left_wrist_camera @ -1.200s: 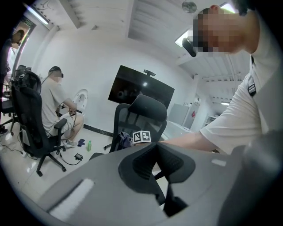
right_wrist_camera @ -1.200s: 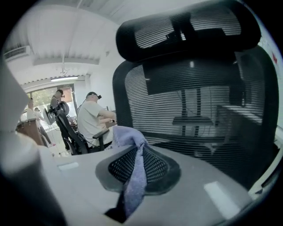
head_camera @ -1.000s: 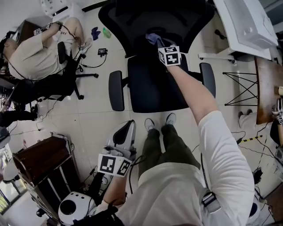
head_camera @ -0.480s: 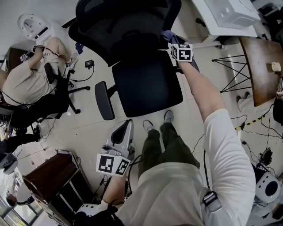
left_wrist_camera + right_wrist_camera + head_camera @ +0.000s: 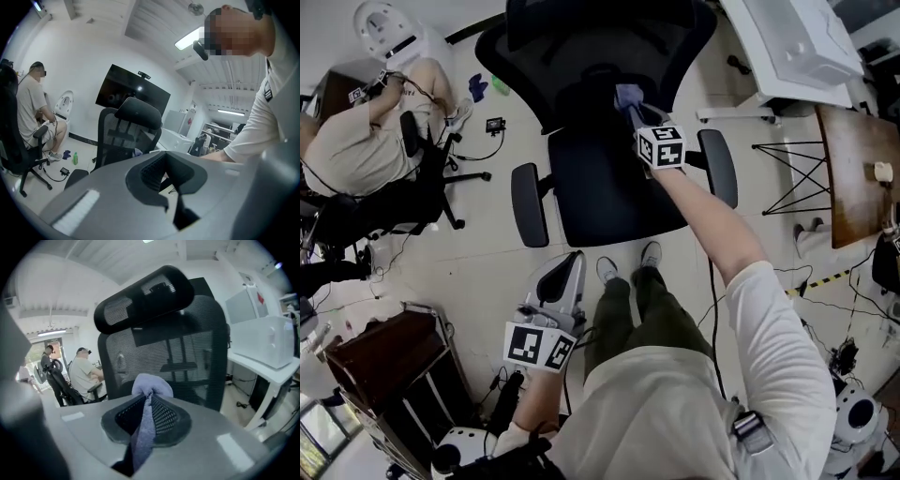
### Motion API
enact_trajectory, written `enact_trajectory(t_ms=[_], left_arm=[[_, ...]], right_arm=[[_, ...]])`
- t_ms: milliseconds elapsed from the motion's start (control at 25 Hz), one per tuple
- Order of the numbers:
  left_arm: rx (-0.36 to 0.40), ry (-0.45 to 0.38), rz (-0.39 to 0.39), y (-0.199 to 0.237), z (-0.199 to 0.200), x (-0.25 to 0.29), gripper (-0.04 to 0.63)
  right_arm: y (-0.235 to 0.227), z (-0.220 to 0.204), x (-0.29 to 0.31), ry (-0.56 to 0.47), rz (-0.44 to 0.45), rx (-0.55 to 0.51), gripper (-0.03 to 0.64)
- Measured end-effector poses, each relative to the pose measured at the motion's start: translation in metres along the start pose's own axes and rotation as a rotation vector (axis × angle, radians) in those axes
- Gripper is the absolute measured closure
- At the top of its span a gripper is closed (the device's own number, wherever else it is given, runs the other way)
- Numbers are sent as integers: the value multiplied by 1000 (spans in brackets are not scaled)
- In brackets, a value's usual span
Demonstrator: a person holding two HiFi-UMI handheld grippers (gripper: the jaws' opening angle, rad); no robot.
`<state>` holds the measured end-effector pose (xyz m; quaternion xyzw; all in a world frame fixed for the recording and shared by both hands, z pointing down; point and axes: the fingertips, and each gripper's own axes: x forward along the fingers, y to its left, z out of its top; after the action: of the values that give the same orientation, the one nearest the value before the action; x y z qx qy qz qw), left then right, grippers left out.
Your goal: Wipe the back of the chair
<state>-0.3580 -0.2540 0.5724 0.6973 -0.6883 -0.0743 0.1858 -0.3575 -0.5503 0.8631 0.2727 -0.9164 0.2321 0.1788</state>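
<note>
The chair, a black office chair with a mesh back, stands on the pale floor right in front of the person's shoes, near the top middle of the head view. A white desk carrying a white box stands just beside it at the picture's right, with a wooden table further out. At the left, well apart, another person sits on a second chair, and a green bottle and cables lie on the floor between the two chairs. A dark wooden cabinet stands at the lower left. The chair faces the person, turned slightly, with its seat front toward the shoes and an armrest on each side. Its back rises upright behind the seat, long axis vertical, with the headrest on top. The right gripper reaches over the seat, its jaws clamped on a bluish cloth that bunches out past the tips in front of the mesh. Whether the cloth touches the mesh cannot be told. The left gripper hangs low by the person's left side, away from the chair, its jaws drawn together on nothing.
</note>
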Motion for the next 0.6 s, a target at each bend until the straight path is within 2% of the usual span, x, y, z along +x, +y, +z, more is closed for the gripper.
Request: enact_trajectory(t_ms=[200, 280, 320, 440, 480, 600], left_arm=[[-23, -52, 107, 32, 4, -40, 523], [-22, -45, 154, 49, -5, -56, 523], [-4, 1, 174, 58, -12, -62, 523], [99, 266, 215, 85, -38, -74, 523], [117, 306, 215, 96, -49, -78, 523], [101, 302, 208, 126, -75, -89, 523]], right_arm=[[123, -38, 72, 68, 119, -56, 578], [154, -63, 107, 109, 138, -86, 579], [161, -77, 123, 128, 138, -94, 578], [163, -112, 170, 168, 130, -125, 578], [164, -118, 184, 175, 127, -135, 578], [169, -127, 207, 179, 118, -132, 578]])
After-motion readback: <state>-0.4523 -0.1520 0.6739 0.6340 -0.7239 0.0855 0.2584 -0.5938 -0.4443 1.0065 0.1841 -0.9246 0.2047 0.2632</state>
